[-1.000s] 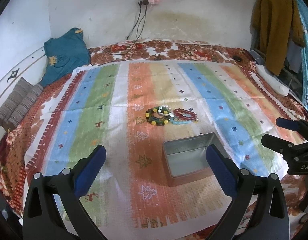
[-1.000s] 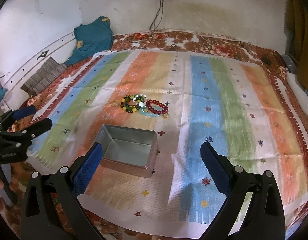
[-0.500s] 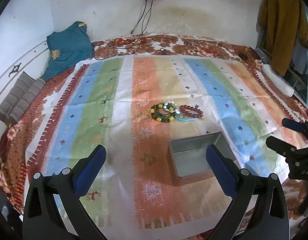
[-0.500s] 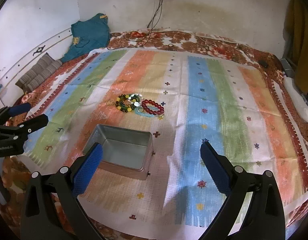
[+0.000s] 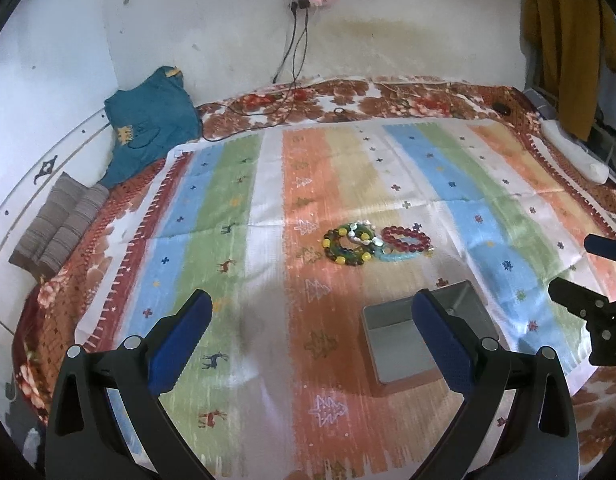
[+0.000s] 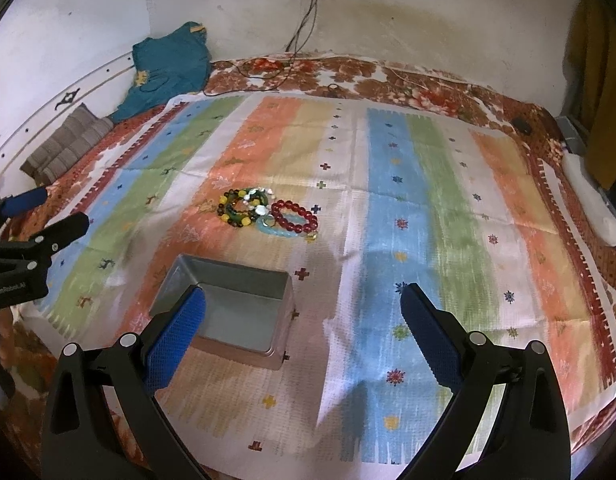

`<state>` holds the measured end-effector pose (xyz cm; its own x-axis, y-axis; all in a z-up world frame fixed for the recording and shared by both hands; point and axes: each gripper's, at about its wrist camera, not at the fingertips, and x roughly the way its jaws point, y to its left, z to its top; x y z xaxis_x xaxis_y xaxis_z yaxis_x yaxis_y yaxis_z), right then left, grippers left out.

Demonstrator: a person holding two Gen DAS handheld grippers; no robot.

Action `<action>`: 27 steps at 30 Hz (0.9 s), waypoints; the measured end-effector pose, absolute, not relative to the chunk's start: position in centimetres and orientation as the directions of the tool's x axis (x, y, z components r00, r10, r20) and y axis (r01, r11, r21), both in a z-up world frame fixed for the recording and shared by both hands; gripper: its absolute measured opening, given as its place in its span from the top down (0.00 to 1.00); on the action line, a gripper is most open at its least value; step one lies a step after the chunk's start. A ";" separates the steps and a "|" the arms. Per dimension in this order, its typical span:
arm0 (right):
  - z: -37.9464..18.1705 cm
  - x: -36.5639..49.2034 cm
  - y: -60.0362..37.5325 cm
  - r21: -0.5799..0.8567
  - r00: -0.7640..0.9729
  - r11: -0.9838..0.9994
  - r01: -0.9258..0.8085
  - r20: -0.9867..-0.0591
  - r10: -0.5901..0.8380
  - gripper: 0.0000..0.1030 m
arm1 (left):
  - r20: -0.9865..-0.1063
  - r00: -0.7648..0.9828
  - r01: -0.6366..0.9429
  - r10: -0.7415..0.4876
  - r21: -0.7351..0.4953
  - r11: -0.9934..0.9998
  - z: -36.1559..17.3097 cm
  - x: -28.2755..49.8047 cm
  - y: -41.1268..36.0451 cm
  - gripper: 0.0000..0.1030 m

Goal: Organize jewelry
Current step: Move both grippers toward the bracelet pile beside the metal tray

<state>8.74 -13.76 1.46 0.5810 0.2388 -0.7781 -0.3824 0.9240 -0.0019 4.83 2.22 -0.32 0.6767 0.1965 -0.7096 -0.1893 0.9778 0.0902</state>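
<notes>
A small pile of bead bracelets lies on the striped cloth: a green-and-yellow one (image 5: 345, 247) (image 6: 236, 211), a white-bead one (image 5: 363, 236), a red one (image 5: 405, 239) (image 6: 295, 217) and a light blue one (image 5: 395, 257) (image 6: 276, 231). An empty grey metal tin (image 5: 403, 338) (image 6: 228, 312) stands in front of them. My left gripper (image 5: 311, 340) is open and empty, above the cloth left of the tin. My right gripper (image 6: 304, 334) is open and empty, just right of the tin. Each gripper also shows at the edge of the other's view.
The striped cloth (image 5: 236, 200) covers a floral bedspread (image 5: 387, 96). A teal garment (image 5: 148, 120) and folded grey cloth (image 5: 56, 228) lie at the far left by the wall. Cables hang from a wall socket (image 5: 308, 0). A white object (image 5: 575, 152) lies at the right edge.
Both grippers have shifted a little closer over the cloth; the tin and bracelets sit further right in the left view. Nothing was grasped or moved.
</notes>
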 end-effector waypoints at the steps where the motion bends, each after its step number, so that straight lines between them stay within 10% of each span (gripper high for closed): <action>1: 1.4 8.9 -13.8 0.002 0.580 0.926 -0.377 -0.779 0.238 0.04 | -0.716 0.675 -0.178 0.180 0.079 0.981 -0.4 5.0 2.2 0.05; 27: -2.3 16.3 -13.3 -0.025 0.555 0.948 -0.318 -0.816 0.165 0.04 | -0.808 0.579 -0.185 0.109 -0.001 0.983 -3.7 13.0 4.9 0.05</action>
<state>16.27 -13.32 -2.31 0.5547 0.1648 -0.8156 -0.3183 0.9477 -0.0249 13.02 4.89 -3.72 0.5789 0.1086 -0.8081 -0.1853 0.9827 -0.0007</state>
